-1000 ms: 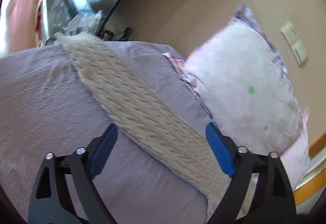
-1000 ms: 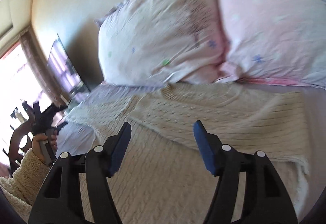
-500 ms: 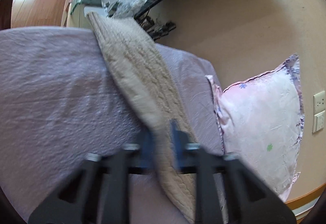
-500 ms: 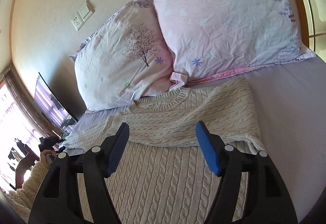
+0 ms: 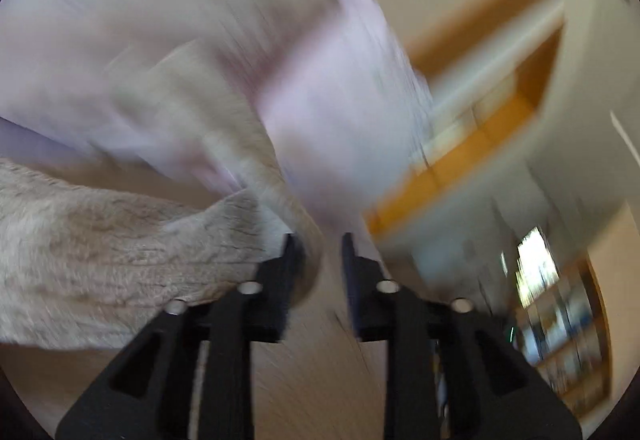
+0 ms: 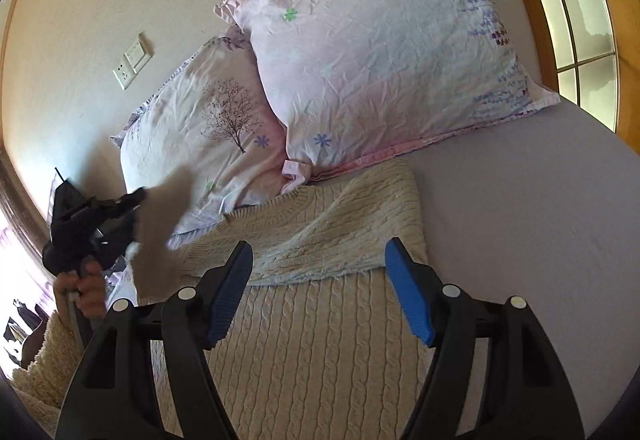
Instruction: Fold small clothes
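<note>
A cream cable-knit sweater [image 6: 304, 328] lies flat on the bed, its right sleeve [image 6: 352, 224] folded across the chest. My left gripper [image 5: 318, 256] is shut on the left sleeve [image 5: 100, 264] and holds it up in the air; the left wrist view is blurred by motion. In the right wrist view the left gripper [image 6: 136, 200] shows at the far left with the lifted sleeve [image 6: 160, 228] hanging from it. My right gripper [image 6: 318, 280] is open and empty, hovering above the sweater's body.
Two pink floral pillows [image 6: 380, 52] [image 6: 208, 132] lean on the wall behind the sweater. The bed sheet [image 6: 520, 220] is lilac. A wooden window frame [image 6: 560, 0] is at right. A wall socket [image 6: 132, 60] is above the pillows.
My left gripper closed on the left sleeve and lifted it off the bed, swinging toward the sweater's body. My right gripper drew back a little and stayed open.
</note>
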Available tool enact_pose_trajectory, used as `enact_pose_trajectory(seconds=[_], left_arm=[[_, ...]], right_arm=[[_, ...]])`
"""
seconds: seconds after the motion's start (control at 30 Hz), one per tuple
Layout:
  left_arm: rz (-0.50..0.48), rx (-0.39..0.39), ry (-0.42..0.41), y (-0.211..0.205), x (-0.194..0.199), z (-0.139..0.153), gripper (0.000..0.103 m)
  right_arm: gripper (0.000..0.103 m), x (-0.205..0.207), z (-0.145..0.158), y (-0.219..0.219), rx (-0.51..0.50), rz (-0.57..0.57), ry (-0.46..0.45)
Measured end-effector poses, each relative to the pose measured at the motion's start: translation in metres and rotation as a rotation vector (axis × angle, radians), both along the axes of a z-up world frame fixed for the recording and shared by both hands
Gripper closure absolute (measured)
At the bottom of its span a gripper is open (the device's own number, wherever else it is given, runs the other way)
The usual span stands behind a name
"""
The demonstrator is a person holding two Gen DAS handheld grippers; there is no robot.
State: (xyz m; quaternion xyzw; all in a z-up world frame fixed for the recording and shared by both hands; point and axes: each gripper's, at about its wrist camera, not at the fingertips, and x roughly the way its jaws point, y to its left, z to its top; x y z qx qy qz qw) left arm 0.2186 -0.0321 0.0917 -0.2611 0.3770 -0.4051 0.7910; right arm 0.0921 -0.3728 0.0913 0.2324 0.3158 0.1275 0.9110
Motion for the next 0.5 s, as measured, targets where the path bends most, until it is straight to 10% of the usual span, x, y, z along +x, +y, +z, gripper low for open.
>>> enact_pose_trajectory(seconds=[0.13,0.33,0.5], left_arm=[[-0.128,0.085,0.012,-0.027,-0.036,-0.021,0.057],[-0.002,0.165,-0.108,0.097,-0.139,-0.01,0.033],[0.098,0.196,-0.035,0.179,-0.224,-0.034,0.027]], right_arm=[[0.027,-0.029,0.001,-0.015,0.037,0.049,0.009],[0.022,-0.082,-0.02,-0.03,0.162,0.234,0.091],[0.022,-0.129,-0.041,-0.044,0.282,0.328,0.215]])
